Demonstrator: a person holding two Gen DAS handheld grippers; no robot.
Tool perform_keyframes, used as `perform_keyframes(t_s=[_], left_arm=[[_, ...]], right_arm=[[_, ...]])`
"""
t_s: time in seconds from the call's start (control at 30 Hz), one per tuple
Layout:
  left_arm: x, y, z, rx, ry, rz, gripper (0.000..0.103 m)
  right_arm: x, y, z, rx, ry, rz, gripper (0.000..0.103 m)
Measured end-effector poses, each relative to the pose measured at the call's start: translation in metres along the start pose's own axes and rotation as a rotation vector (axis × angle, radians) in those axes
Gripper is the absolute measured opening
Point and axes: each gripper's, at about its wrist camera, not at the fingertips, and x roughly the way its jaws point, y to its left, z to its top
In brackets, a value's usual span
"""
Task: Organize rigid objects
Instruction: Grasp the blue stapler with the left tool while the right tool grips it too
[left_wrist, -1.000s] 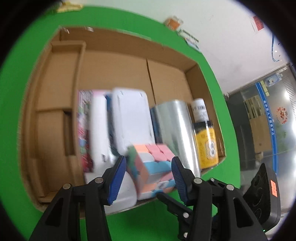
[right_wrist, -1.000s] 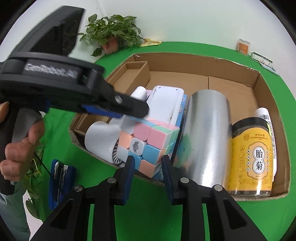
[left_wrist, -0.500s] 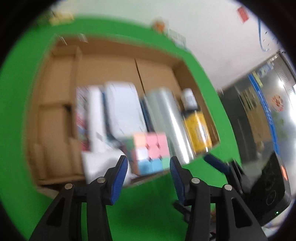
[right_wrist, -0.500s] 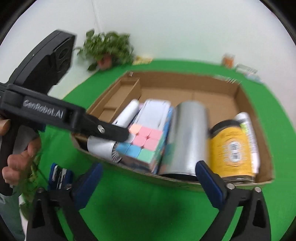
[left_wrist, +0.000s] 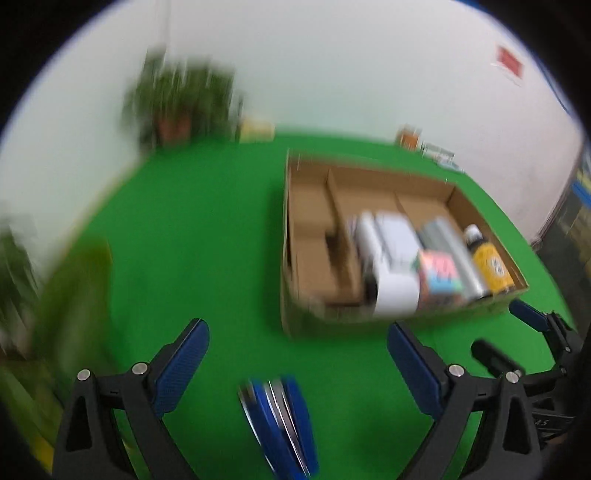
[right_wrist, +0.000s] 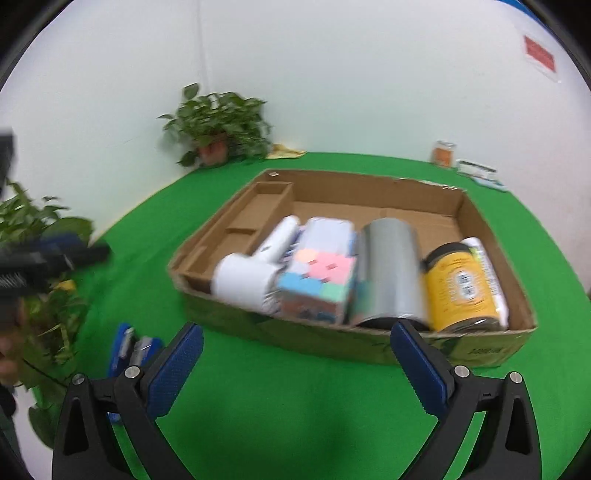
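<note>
Both grippers, left gripper and right gripper, have just opened wide, holding nothing above the green cloth.

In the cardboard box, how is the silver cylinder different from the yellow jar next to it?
The silver cylinder has a plain, shiny surface, while the yellow jar carries a printed label and a dark lid. The cylinder looks longer and wider than the jar. The cylinder lies beside the pastel cube; the jar lies nearer the side wall of the box. Both lie on their sides, parallel, inside the box.
</note>
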Motion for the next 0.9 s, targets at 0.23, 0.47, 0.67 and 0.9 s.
perform_keyframes(t_s=[0.23, 0.47, 0.67, 0.9], left_arm=[[0.060, 0.044, -0.053, -0.248, 0.281, -0.138, 0.091], [0.085, 0.019, -0.074, -0.186, 0.376, -0.131, 0.063], [0.091, 0.006, -0.081, -0.250, 0.399, -0.256, 0.041], [0.110, -0.053, -0.085, -0.310, 0.452, -0.368, 0.039]], right_arm=[[-0.006, 0.029, -0.024, -0.046, 0.047, 0.070, 0.102], [-0.014, 0.028, -0.042, -0.041, 0.085, 0.079, 0.102], [-0.012, 0.015, -0.052, -0.004, 0.110, 0.080, 0.102], [-0.017, -0.014, -0.072, 0.055, 0.129, 0.141, 0.102]])
